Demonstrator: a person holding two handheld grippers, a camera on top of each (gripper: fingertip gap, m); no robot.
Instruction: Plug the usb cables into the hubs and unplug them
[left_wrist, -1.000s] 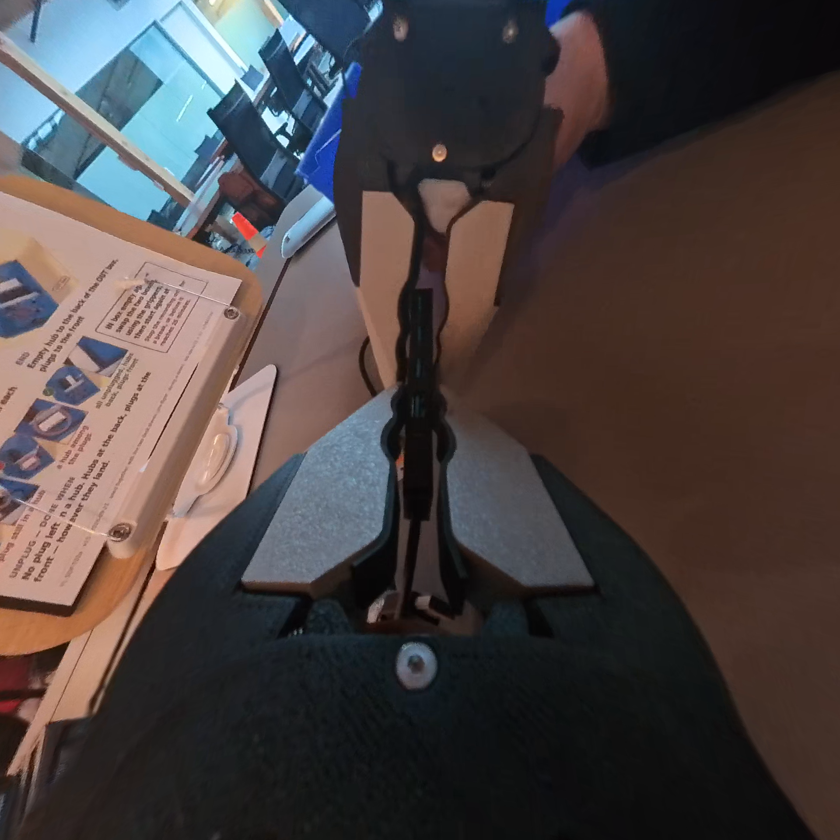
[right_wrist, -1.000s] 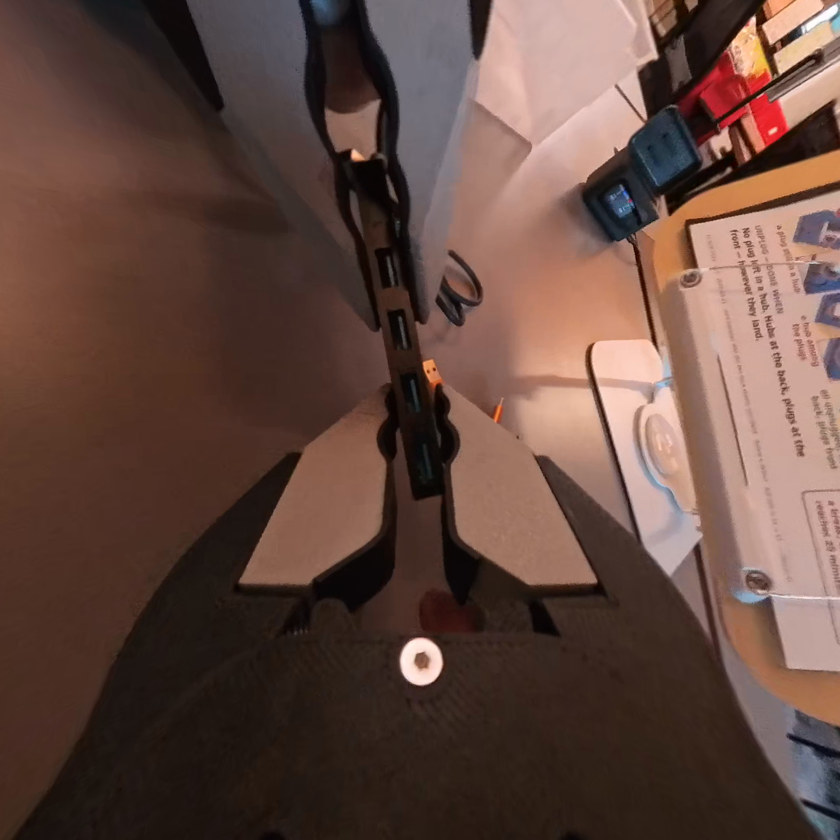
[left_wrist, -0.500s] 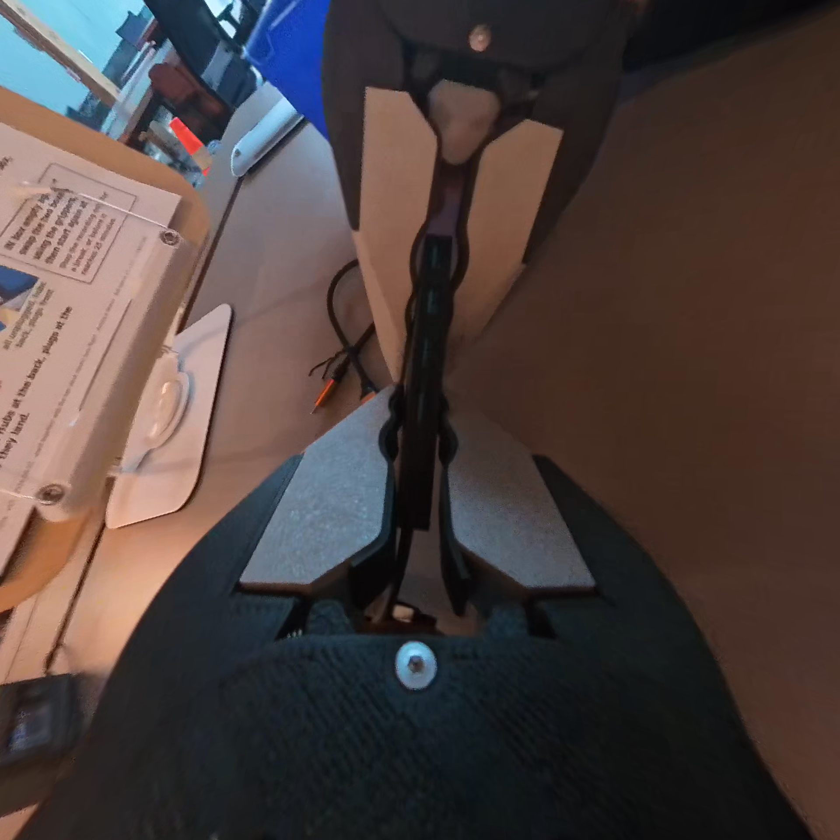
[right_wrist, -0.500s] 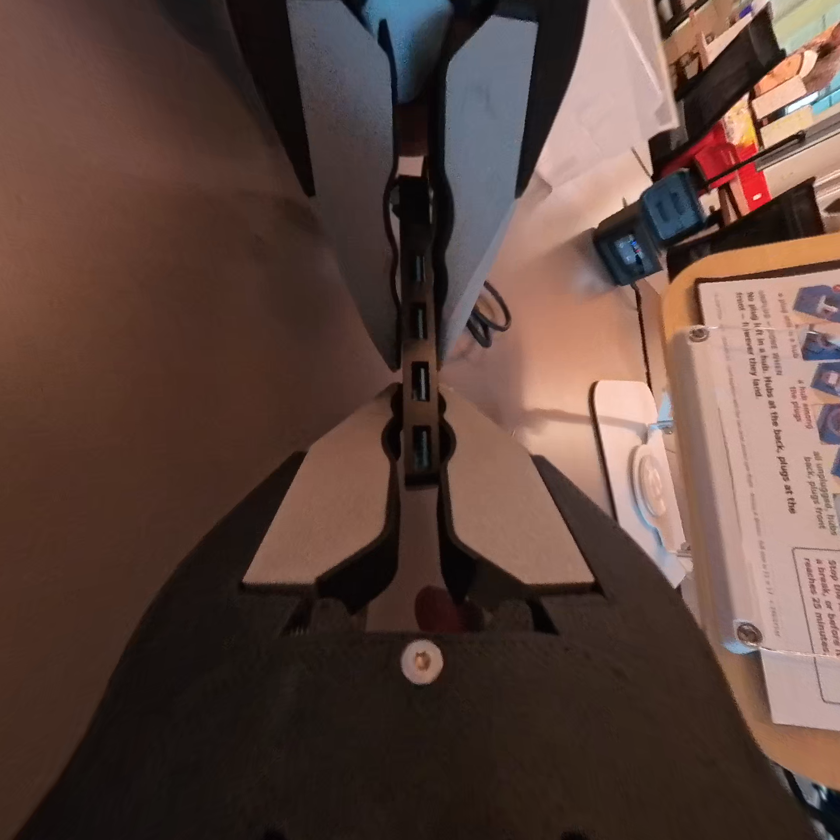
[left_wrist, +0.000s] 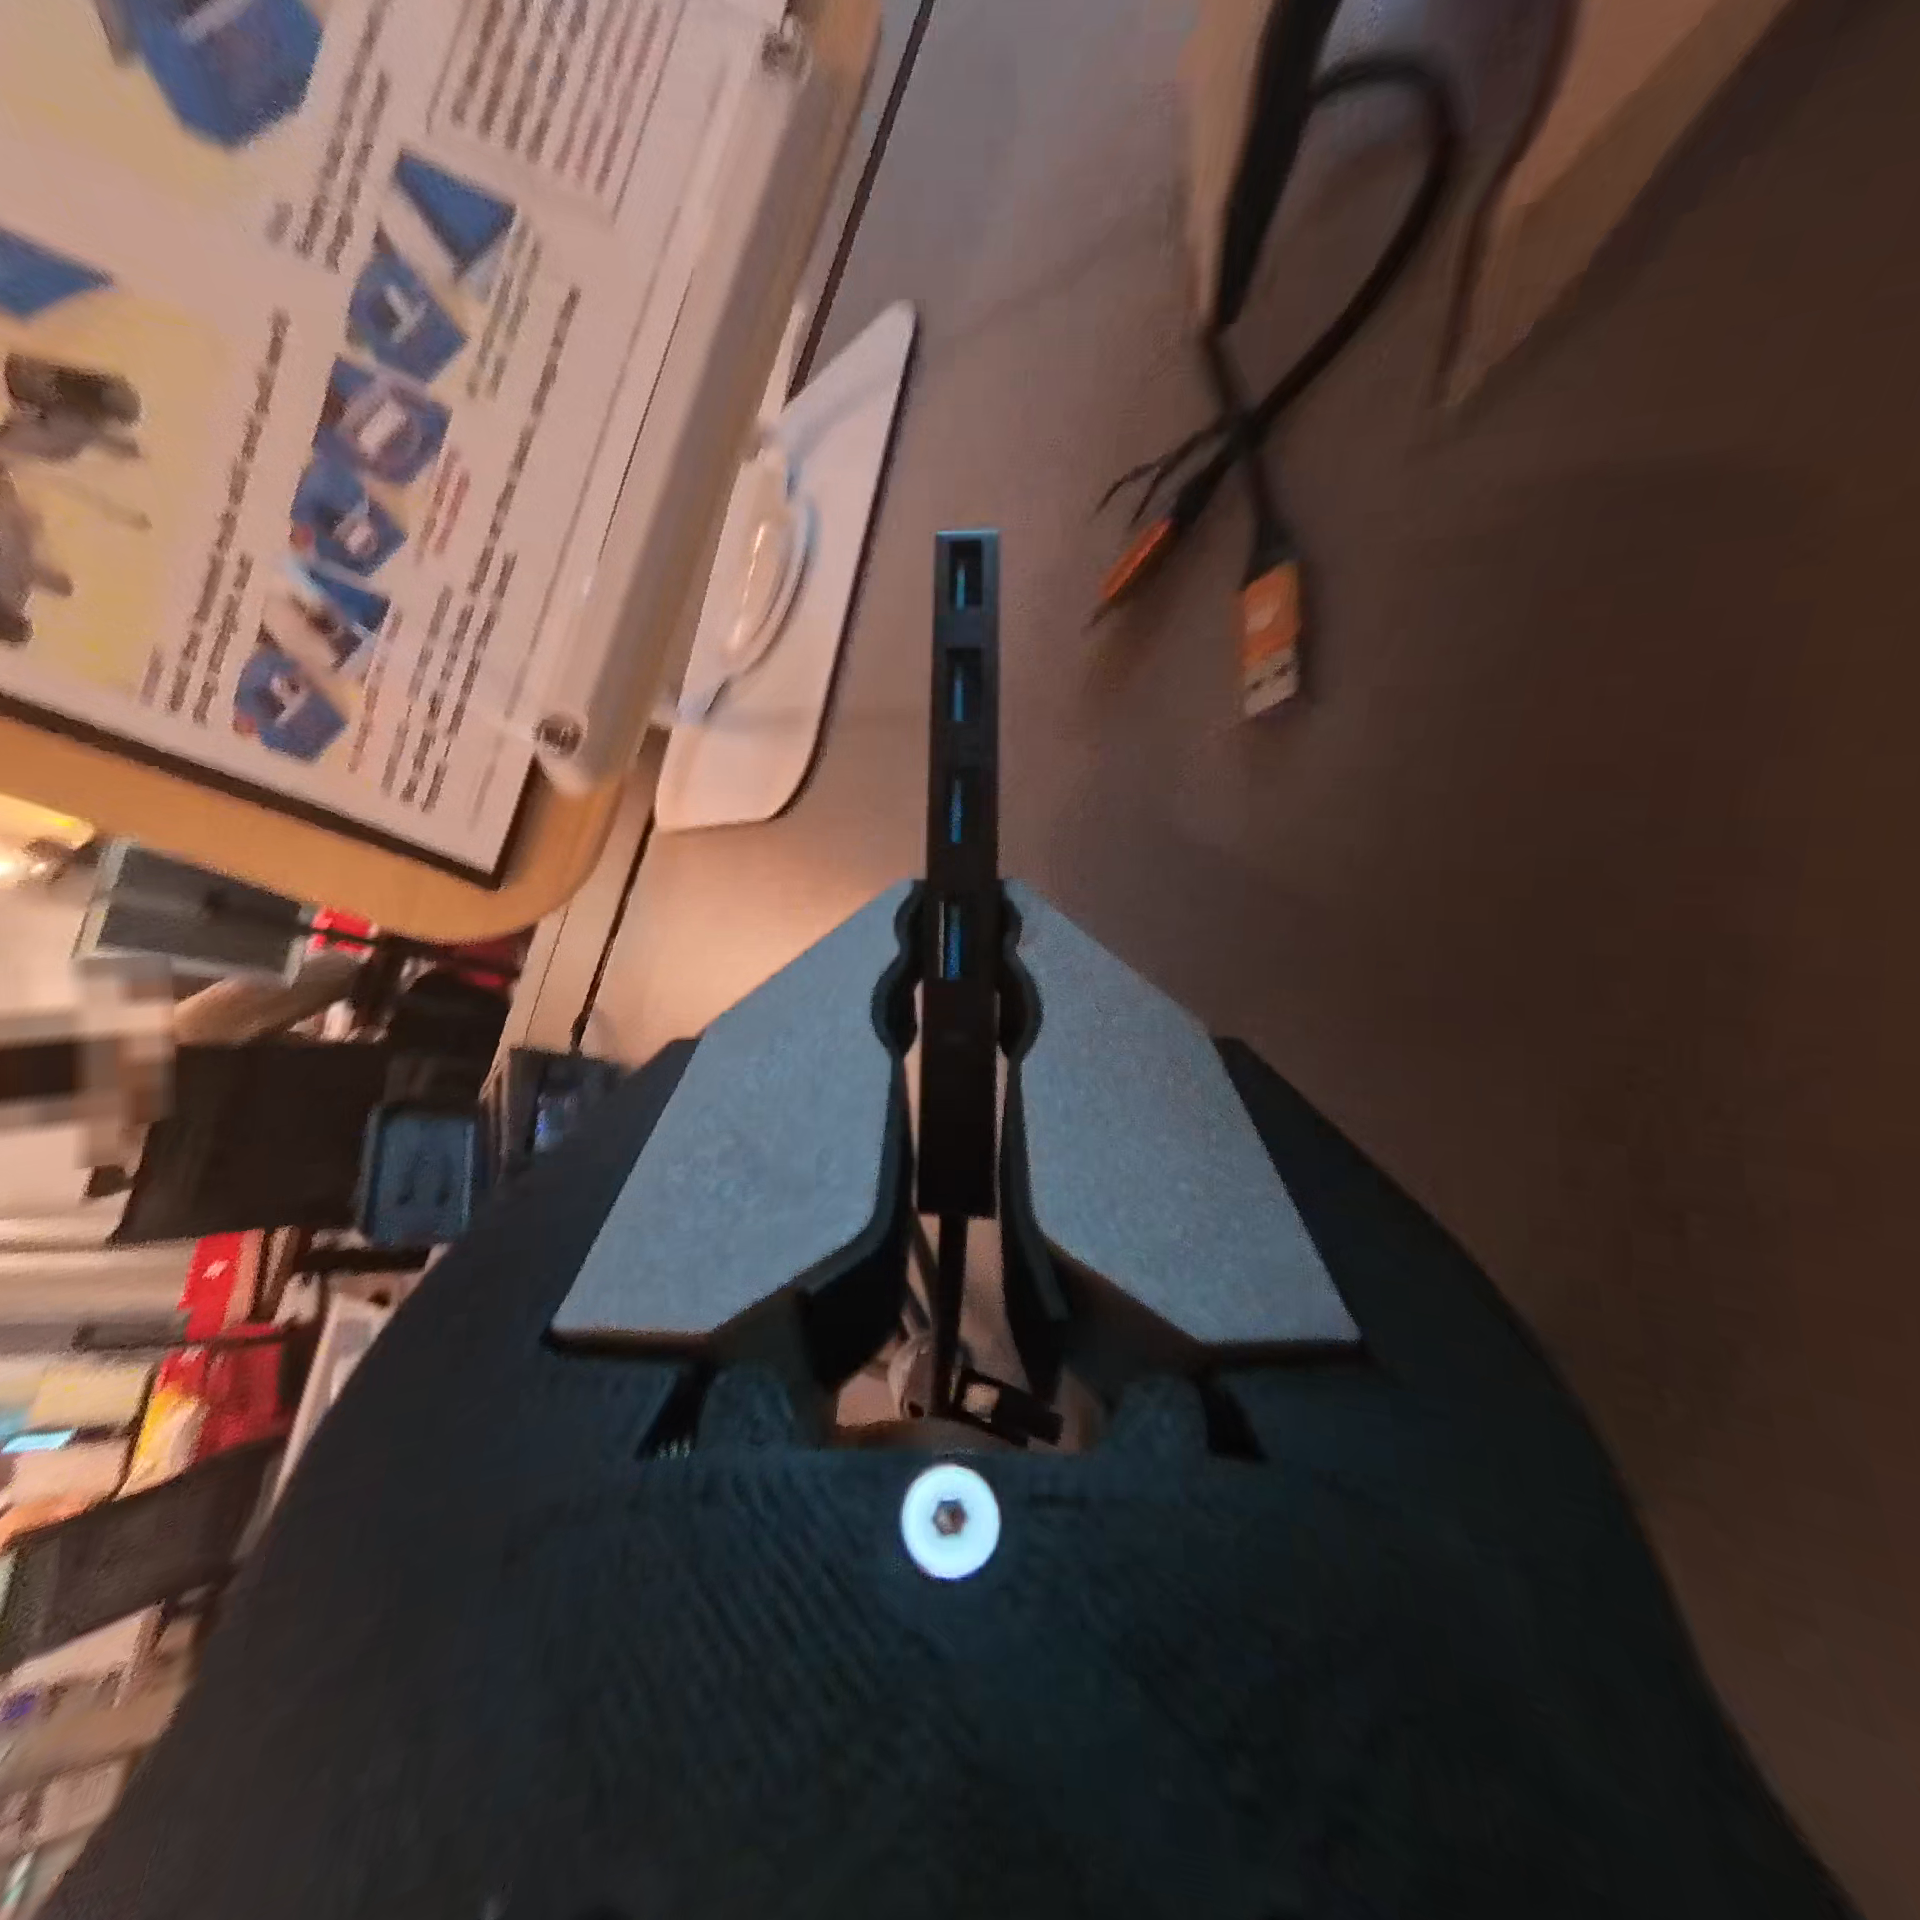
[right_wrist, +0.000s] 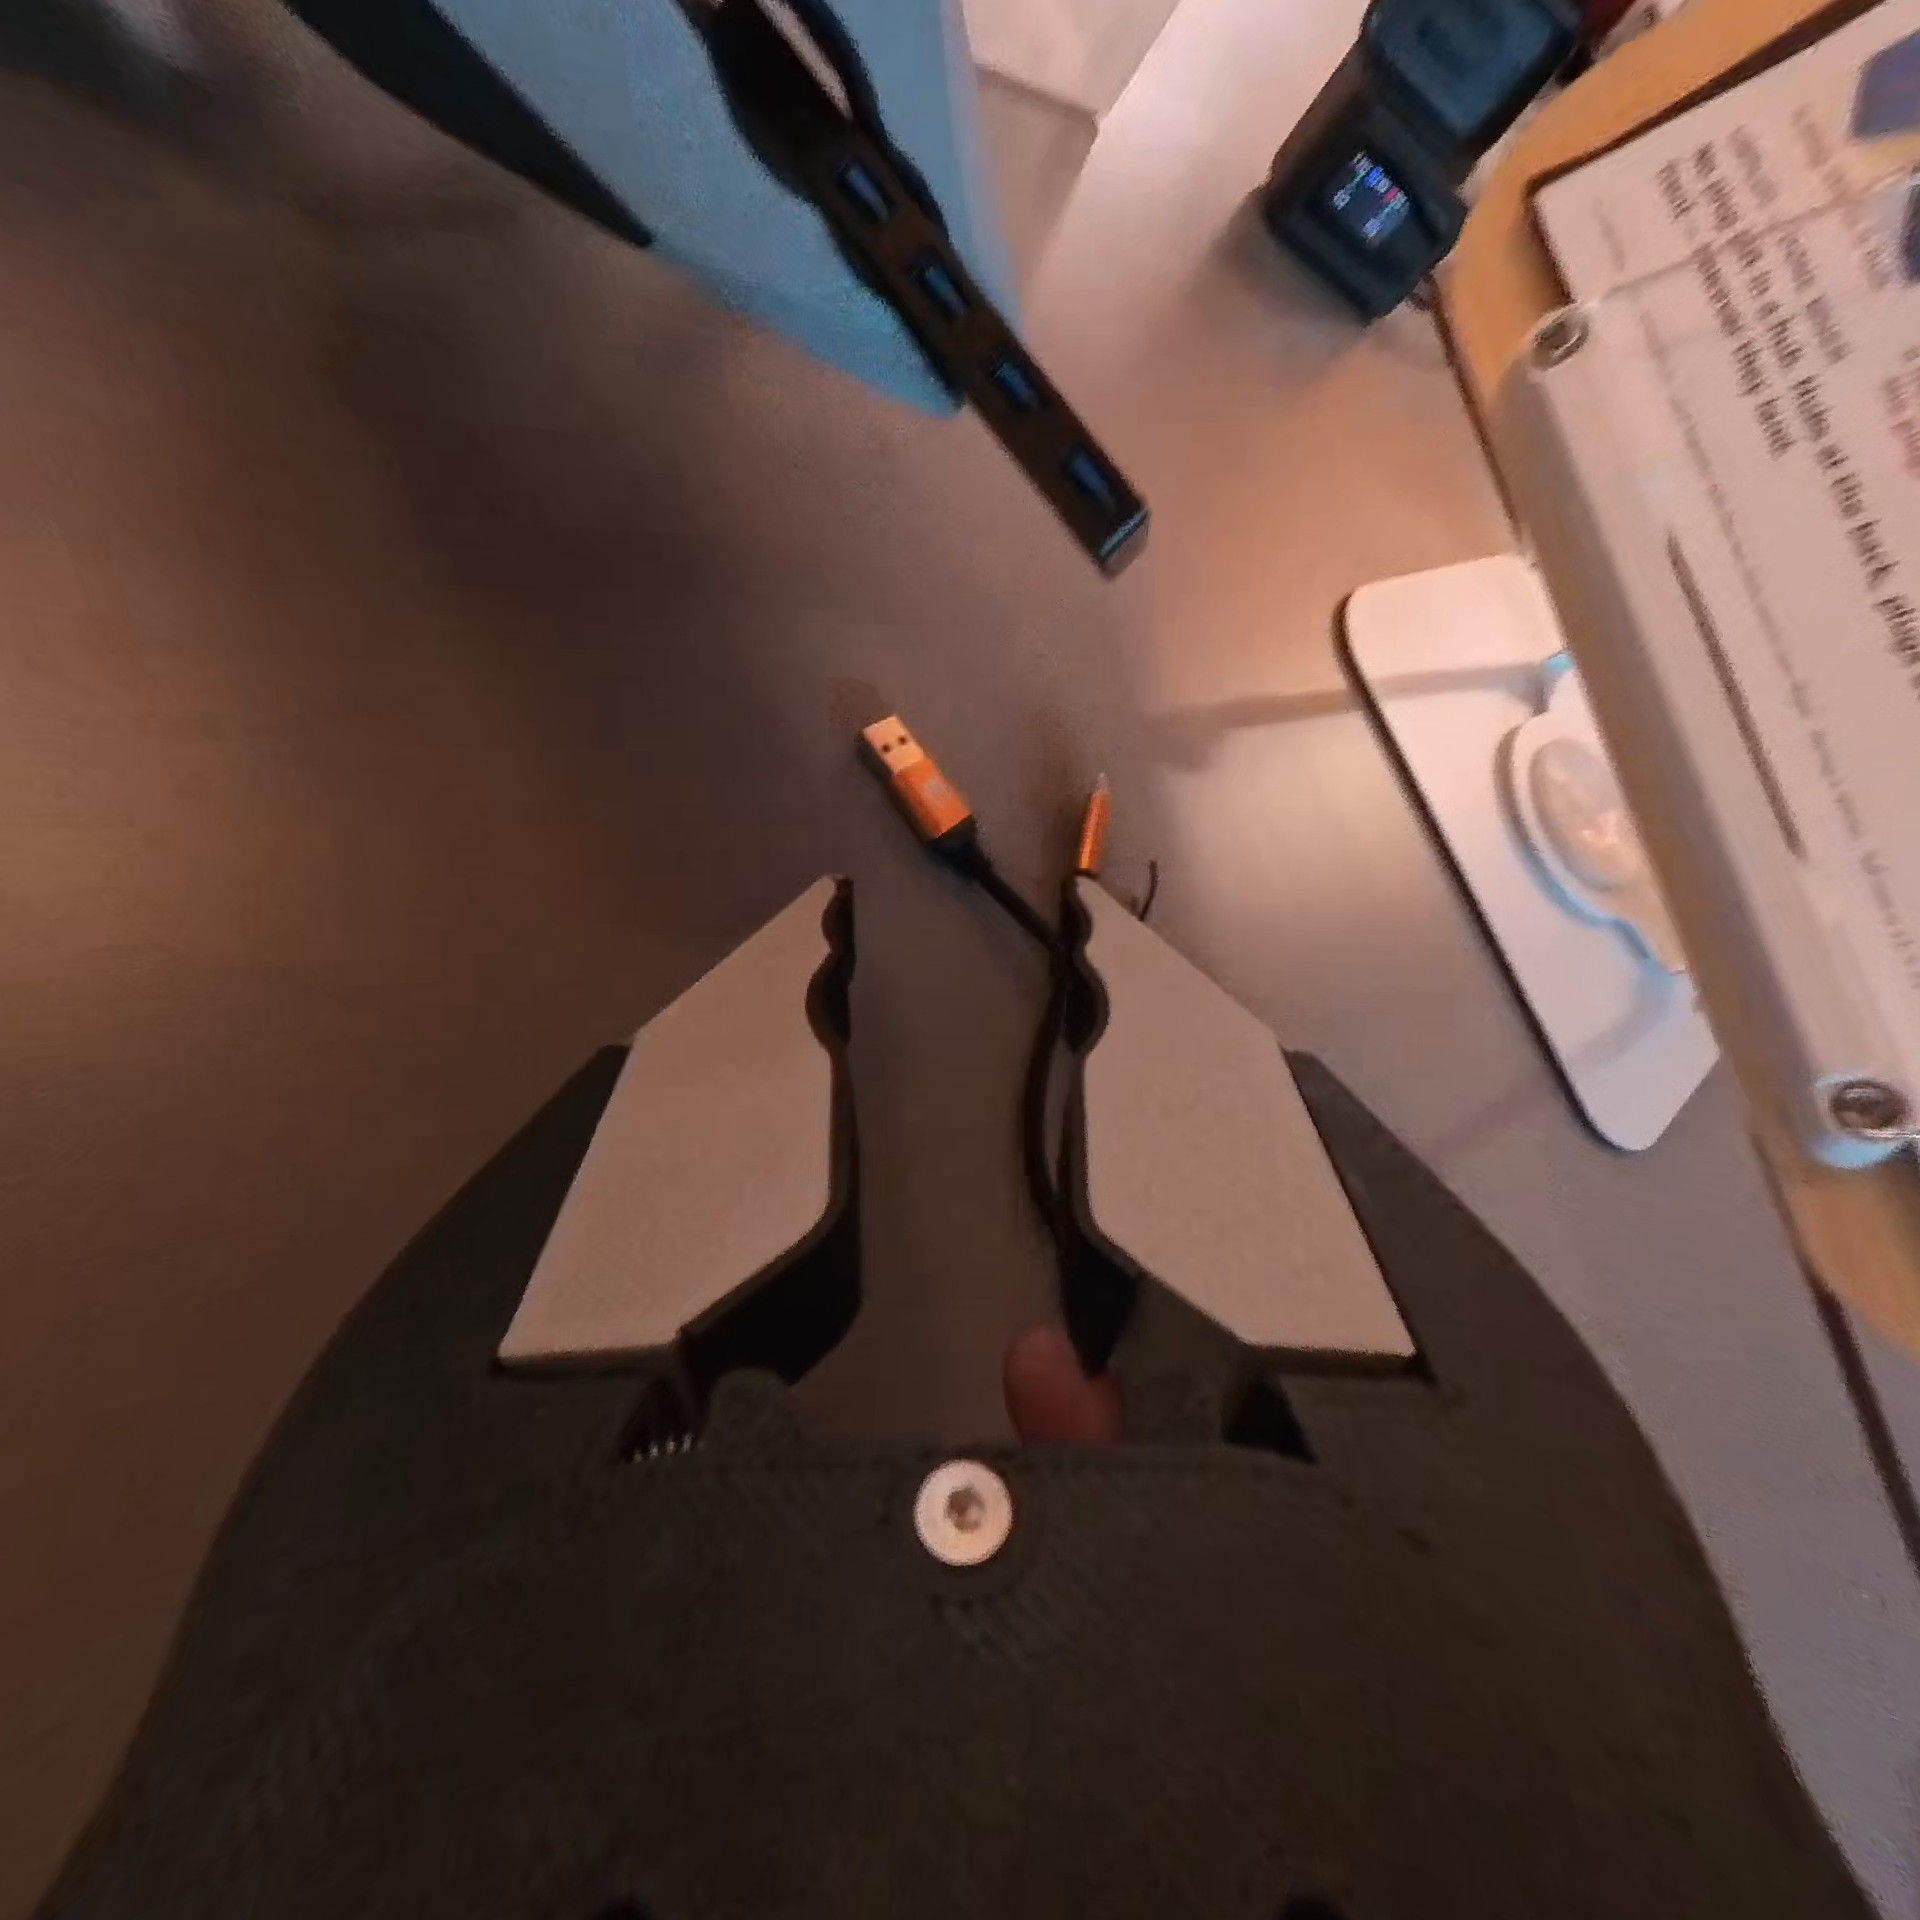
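Observation:
My left gripper (left_wrist: 961, 914) is shut on a black USB hub (left_wrist: 964, 727), a slim bar with several blue ports that sticks out past the fingertips above the table. The hub also shows in the right wrist view (right_wrist: 997, 364), held by the left gripper at the top. My right gripper (right_wrist: 961, 904) is open and empty above the table. A black cable with an orange USB plug (right_wrist: 920, 795) and a thinner orange plug (right_wrist: 1091, 831) lies on the table just ahead of it, the cable running between its fingers. These plugs also show in the left wrist view (left_wrist: 1270, 644).
A wooden board with a printed instruction sheet (left_wrist: 343, 416) lies to the side, also in the right wrist view (right_wrist: 1766, 520). A white plastic card with a round blister (right_wrist: 1507, 831) lies beside it. A small black device with a screen (right_wrist: 1371, 208) stands farther back. The grey table (right_wrist: 416, 727) stretches left. My hands' fingertips stand some 11 centimeters from each other.
My right gripper has opened and let go of the hub, then drawn back over the cable. My left gripper keeps the hub and has swung it away to the side.

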